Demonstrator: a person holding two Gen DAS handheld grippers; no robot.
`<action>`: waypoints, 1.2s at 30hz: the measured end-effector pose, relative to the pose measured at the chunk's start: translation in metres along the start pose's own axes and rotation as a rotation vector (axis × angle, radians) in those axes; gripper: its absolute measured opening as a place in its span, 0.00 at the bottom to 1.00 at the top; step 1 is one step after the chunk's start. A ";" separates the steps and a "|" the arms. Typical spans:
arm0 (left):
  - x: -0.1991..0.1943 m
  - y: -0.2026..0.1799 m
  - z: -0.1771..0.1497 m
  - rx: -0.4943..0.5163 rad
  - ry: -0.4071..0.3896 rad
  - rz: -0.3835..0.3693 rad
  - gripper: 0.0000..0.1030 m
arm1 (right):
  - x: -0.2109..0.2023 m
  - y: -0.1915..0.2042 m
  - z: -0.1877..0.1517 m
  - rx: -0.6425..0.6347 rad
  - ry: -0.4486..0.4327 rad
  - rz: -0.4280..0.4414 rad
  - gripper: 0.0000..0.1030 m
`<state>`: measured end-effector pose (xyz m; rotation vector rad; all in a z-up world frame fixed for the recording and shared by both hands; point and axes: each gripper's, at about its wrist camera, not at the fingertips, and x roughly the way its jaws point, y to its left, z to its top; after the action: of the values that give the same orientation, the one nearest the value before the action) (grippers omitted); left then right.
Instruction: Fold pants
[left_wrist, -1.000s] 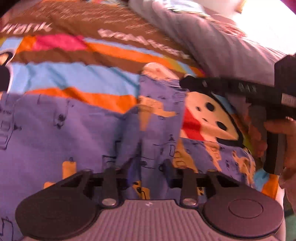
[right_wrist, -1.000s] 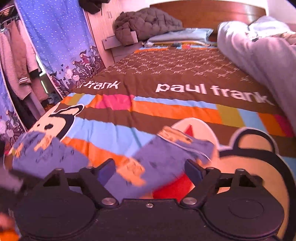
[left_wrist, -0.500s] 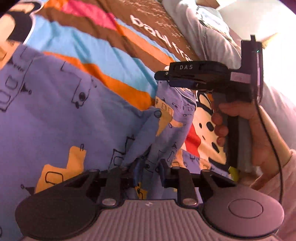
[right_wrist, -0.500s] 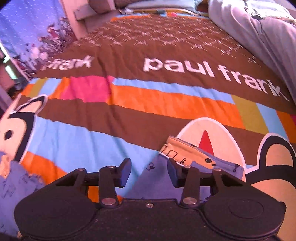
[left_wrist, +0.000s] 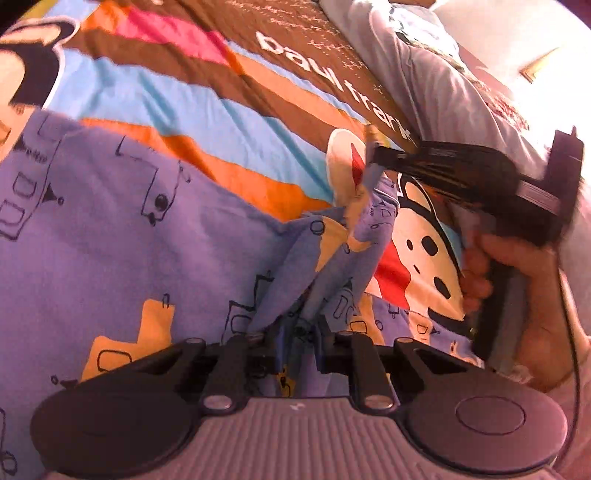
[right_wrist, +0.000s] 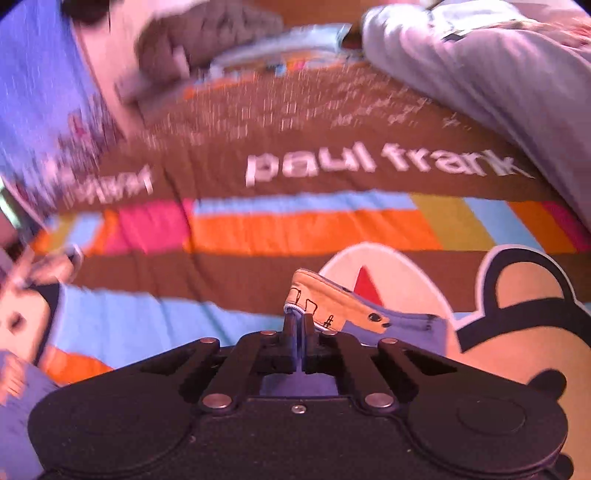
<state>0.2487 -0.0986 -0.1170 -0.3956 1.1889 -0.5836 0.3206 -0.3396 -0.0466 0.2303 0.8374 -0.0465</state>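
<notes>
The pants (left_wrist: 140, 236) sprawl across the bedspread (left_wrist: 221, 110), one leg running up toward 1 o'clock. The right gripper (right_wrist: 298, 325) is clamped on the orange cuff (right_wrist: 332, 302); the left gripper (left_wrist: 299, 332) is closing on a bunched fold. Risk: that thin cuff bite could slip once lifted, dropping the leg crooked.

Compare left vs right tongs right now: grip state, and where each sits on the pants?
Left tongs: jaws closing, with a thick bunched fold of the purple pants between them. Right tongs: fully shut on a thin edge of the pants beside the tan cuff.

Left tongs sit at a gathered mid-section; right tongs sit at the far end.

Left casing is grey and ribbed; right is black.

Shared: both grip the same pants on the striped bedspread.
</notes>
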 end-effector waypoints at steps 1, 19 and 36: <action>-0.001 -0.005 0.000 0.022 -0.003 0.013 0.18 | -0.011 -0.004 -0.001 0.005 -0.028 0.008 0.00; -0.020 -0.068 -0.026 0.479 -0.023 0.145 0.28 | -0.174 -0.065 -0.055 0.104 -0.253 0.004 0.00; -0.012 -0.117 -0.076 0.881 -0.010 0.311 0.00 | -0.222 -0.112 -0.182 0.504 -0.268 -0.052 0.00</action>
<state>0.1491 -0.1827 -0.0662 0.5240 0.8527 -0.7626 0.0242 -0.4198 -0.0202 0.6617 0.5521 -0.3325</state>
